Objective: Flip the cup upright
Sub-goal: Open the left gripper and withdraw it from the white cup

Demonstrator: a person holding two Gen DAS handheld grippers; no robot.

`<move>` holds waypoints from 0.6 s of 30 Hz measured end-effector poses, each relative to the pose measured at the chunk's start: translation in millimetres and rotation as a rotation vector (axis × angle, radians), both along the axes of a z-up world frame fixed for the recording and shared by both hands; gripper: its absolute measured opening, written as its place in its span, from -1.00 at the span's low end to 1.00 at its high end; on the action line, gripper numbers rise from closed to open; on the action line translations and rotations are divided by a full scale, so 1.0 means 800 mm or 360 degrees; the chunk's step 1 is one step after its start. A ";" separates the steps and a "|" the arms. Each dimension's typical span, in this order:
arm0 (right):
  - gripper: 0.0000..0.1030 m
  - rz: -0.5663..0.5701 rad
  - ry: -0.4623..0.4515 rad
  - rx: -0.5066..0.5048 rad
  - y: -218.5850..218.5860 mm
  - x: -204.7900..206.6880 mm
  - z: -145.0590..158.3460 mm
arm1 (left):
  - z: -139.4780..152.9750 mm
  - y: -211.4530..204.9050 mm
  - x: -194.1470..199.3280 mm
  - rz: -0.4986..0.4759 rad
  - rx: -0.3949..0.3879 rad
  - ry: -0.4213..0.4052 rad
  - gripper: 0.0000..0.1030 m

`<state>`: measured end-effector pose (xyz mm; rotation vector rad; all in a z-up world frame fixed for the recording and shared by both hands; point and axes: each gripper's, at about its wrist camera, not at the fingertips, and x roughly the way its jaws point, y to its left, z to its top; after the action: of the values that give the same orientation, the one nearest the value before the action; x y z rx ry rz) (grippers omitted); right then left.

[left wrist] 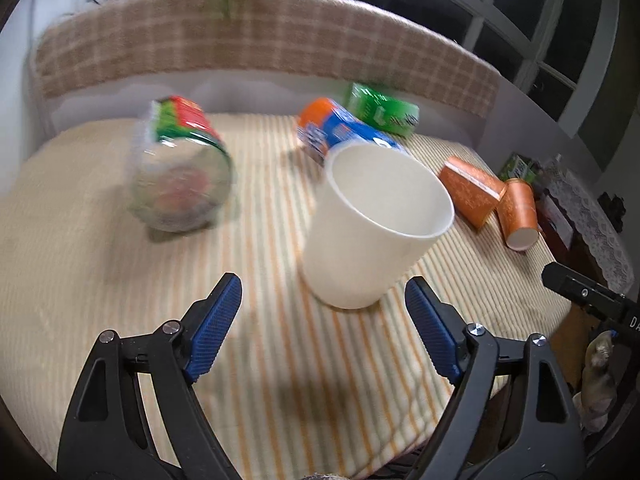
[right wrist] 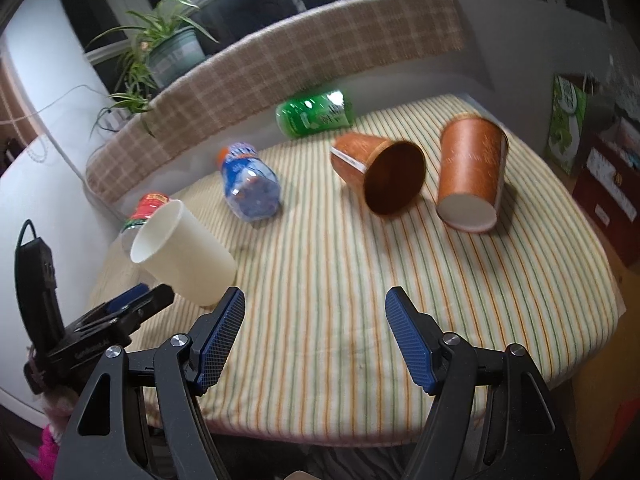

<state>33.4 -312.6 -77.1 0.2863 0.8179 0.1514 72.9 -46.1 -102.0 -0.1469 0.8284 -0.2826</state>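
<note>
A white cup (left wrist: 372, 224) stands mouth up on the striped cloth, leaning a little, just beyond my left gripper (left wrist: 324, 304), which is open and empty. The same cup shows in the right wrist view (right wrist: 180, 248) at the left, with the left gripper (right wrist: 132, 304) beside its base. One orange cup (right wrist: 376, 172) lies on its side with its dark mouth toward me. A second orange cup (right wrist: 472, 168) stands upside down, white bottom rim showing. My right gripper (right wrist: 316, 312) is open and empty, short of both orange cups.
A clear bottle with a red-green label (left wrist: 180, 168) lies left. A blue-orange bottle (right wrist: 248, 184) and a green bottle (right wrist: 316, 114) lie toward the back. The table's front edge (right wrist: 360, 436) is near. A checked bench back (right wrist: 280, 64) and a potted plant (right wrist: 168, 48) are behind.
</note>
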 end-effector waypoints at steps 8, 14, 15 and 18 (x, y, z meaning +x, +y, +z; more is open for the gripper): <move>0.41 0.0073 -0.0212 -0.0133 0.033 -0.006 0.032 | 0.048 0.031 -0.036 0.0198 0.0063 -0.0266 0.67; 0.43 0.0107 -0.0324 -0.0180 0.050 -0.012 0.049 | 0.080 0.041 -0.061 0.0284 0.0087 -0.0440 0.67; 0.44 0.0117 -0.0349 -0.0190 0.054 -0.013 0.052 | 0.085 0.043 -0.064 0.0295 0.0089 -0.0464 0.67; 0.46 0.0131 -0.0400 -0.0200 0.061 -0.016 0.060 | 0.097 0.045 -0.072 0.0318 0.0089 -0.0521 0.68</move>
<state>20.5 -263.9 -28.8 0.1119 0.5870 0.2077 15.6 -9.9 -24.3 -0.1256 0.4916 -0.0910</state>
